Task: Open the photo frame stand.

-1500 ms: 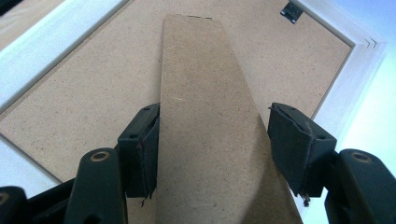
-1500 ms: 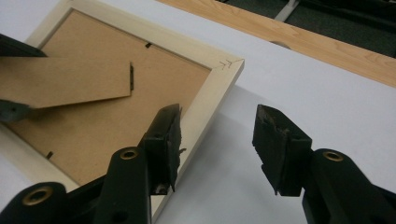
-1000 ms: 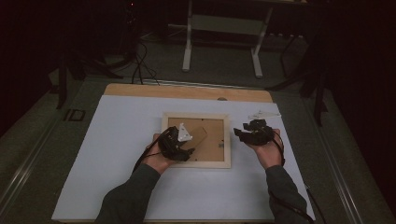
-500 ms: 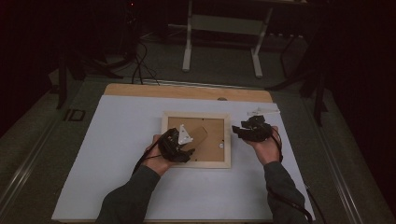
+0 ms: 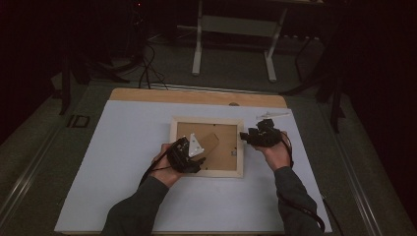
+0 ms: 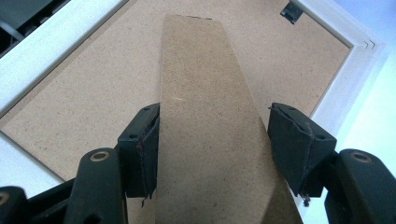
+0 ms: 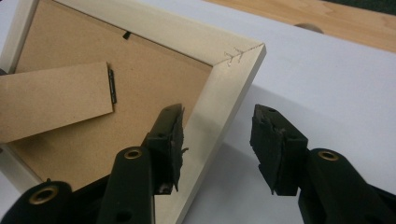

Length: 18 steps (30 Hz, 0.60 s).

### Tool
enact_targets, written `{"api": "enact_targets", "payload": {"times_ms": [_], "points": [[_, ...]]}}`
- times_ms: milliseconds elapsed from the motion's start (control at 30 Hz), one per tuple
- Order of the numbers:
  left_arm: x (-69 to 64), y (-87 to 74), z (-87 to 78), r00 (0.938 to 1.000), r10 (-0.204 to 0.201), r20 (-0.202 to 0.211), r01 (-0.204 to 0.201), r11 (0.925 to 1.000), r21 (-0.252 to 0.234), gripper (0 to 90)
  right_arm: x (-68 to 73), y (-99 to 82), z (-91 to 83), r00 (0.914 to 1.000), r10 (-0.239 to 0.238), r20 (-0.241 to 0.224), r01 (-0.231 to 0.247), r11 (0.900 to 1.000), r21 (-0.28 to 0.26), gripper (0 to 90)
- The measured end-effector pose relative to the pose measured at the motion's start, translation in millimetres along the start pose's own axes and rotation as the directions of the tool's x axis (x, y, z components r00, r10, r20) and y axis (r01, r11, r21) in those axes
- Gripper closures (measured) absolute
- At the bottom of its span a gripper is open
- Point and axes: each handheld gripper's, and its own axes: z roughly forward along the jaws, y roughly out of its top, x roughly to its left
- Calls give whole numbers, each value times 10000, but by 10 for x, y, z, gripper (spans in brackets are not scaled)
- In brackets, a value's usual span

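A pale wooden picture frame (image 5: 206, 173) lies face down on the mat, its brown backing board upward. My left gripper (image 5: 198, 160) at the frame's lower left is shut on the free end of the brown cardboard stand (image 6: 205, 116), a pad on each long edge (image 6: 212, 126). The stand (image 5: 212, 141) runs from the jaws toward the frame's middle. My right gripper (image 5: 244, 137) is open astride the frame's right rail (image 7: 224, 88) near a corner. Its jaws (image 7: 217, 126) have just been closing a little, with the rail between them and a gap at the outer pad.
The frame rests on a white mat (image 5: 123, 162) over a wooden table (image 5: 196, 96). Small black turn clips (image 6: 292, 10) (image 7: 125, 34) sit on the backing. A thin white object (image 5: 271, 115) lies behind the right hand. Table legs (image 5: 197, 49) stand beyond.
The right gripper has edged left onto the frame's right rail. The left gripper and the stand have kept still.
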Motion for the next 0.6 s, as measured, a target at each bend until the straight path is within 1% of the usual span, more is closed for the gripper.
{"api": "enact_targets", "payload": {"times_ms": [167,267,367,433,500,600], "points": [[-12,-5,-6,9999,100,-63,-101,9999,-87,386,-31,-13,41,9994,260,-227,-256,9995,196,519],[-28,-10,-13,9998,153,-146,-155,9998,-148,386,-27,-18,62,9988,318,-377,-307,9991,306,517],[-44,-13,-21,9996,175,-209,-179,9996,-202,386,-22,-14,80,9982,317,-503,-296,9986,434,518],[-57,-13,-30,9994,223,-270,-228,9995,-210,386,-22,-10,90,9979,264,-584,-235,9985,486,540],[-74,-11,-44,9987,364,-353,-373,9990,-243,386,-20,-5,103,9975,180,-679,-139,9981,608,546],[-89,-9,-50,9982,425,-434,-437,9986,-284,386,-23,8,108,9975,161,-687,-112,9975,704,545]]}}
